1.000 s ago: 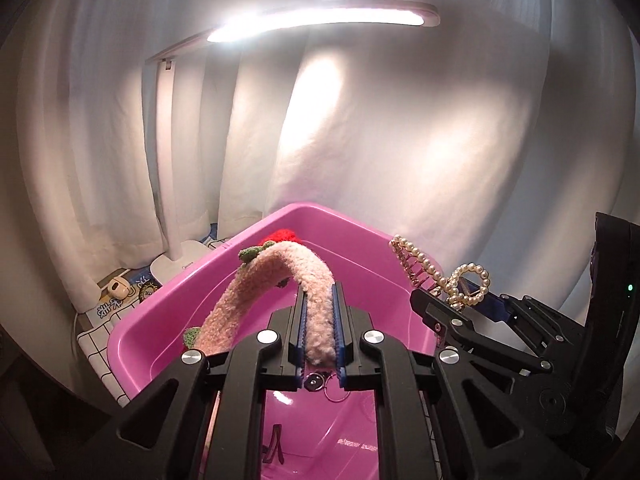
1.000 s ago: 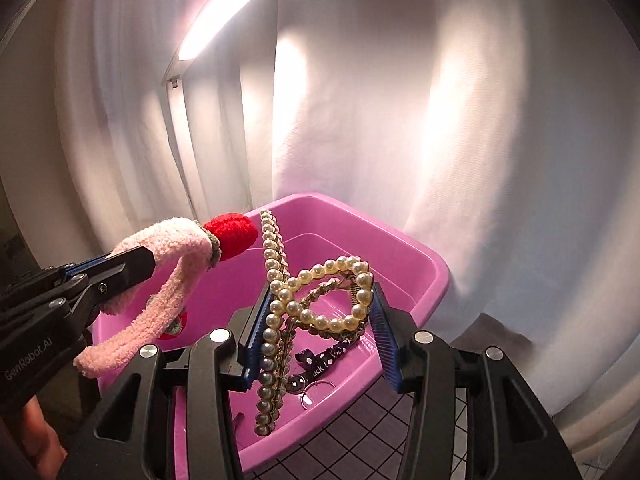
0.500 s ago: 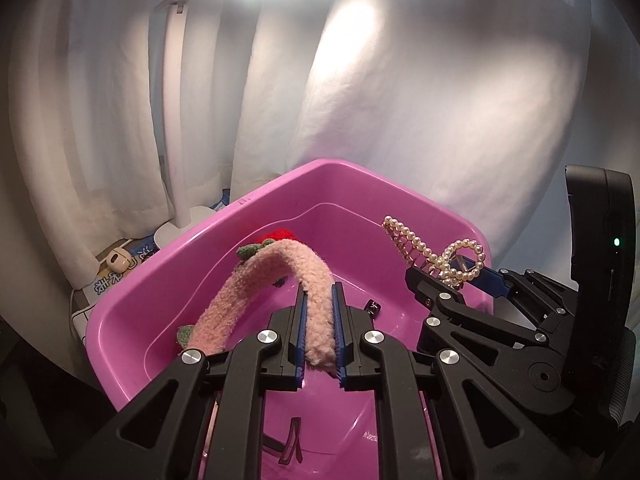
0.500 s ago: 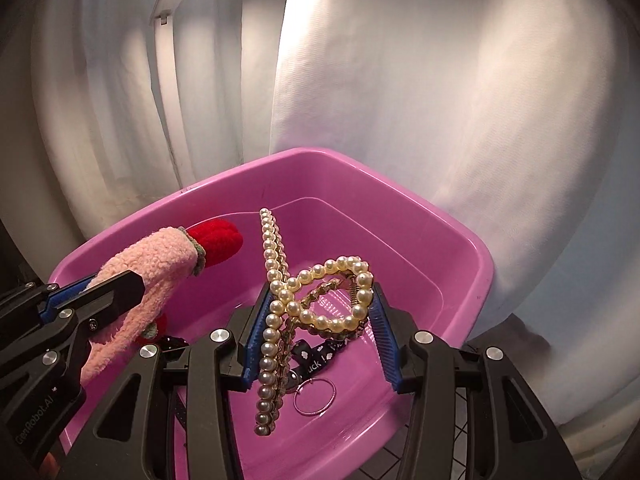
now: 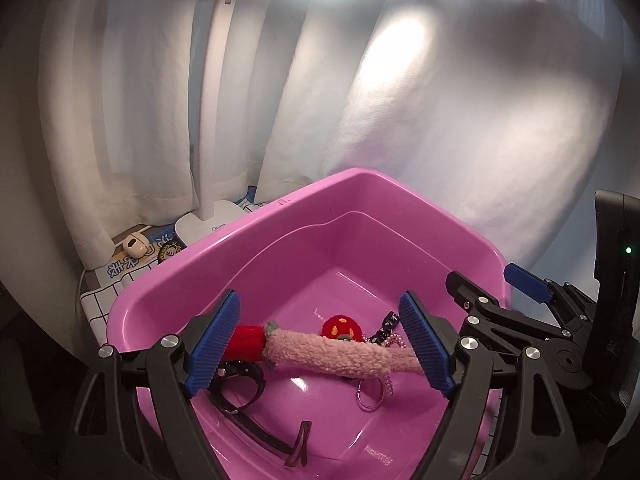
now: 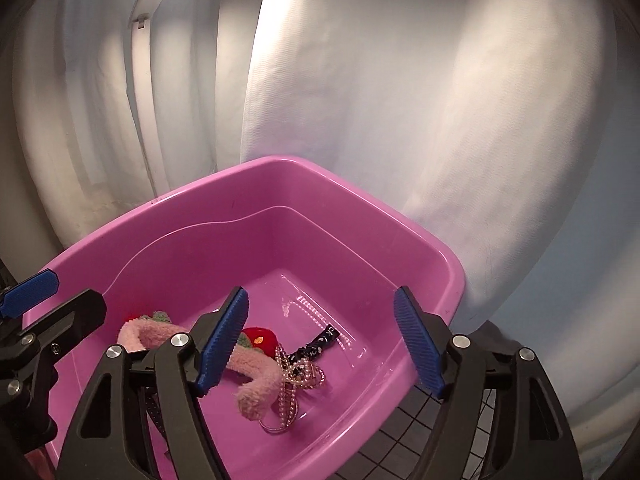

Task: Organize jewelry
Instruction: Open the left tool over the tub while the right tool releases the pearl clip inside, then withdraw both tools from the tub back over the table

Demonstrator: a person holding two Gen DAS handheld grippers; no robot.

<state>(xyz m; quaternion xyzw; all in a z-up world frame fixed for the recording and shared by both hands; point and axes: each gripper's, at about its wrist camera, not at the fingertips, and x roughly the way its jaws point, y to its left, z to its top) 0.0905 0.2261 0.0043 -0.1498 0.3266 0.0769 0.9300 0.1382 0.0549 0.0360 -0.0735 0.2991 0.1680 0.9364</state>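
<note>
A pink plastic bin (image 5: 280, 208) (image 6: 280, 164) fills the lower half of both views. The fluffy pink headband (image 5: 328, 354) (image 6: 256, 364) with red ends lies loose on the bin floor. My left gripper (image 5: 320, 344) hangs above it, its jaws opening and its pads touching nothing. The pearl hair clip (image 6: 292, 376) lies beside the headband's end. My right gripper (image 6: 320, 340) is over the bin, its jaws opening with nothing between them. Each gripper also shows in the other's view, the right gripper (image 5: 496, 286) and the left gripper (image 6: 52, 300).
Also in the bin are a black headband (image 5: 240, 396), a key ring (image 5: 370, 394) and a black ribbon (image 6: 320, 344). A white lamp base (image 5: 208, 228) and a small earbud case (image 5: 134, 244) sit behind the bin on a checked cloth (image 5: 100, 300). White curtains hang close behind.
Both grippers have opened. The pink headband dropped out of the left one and the pearl clip out of the right, and both now lie in the bin. Both grippers came lower.
</note>
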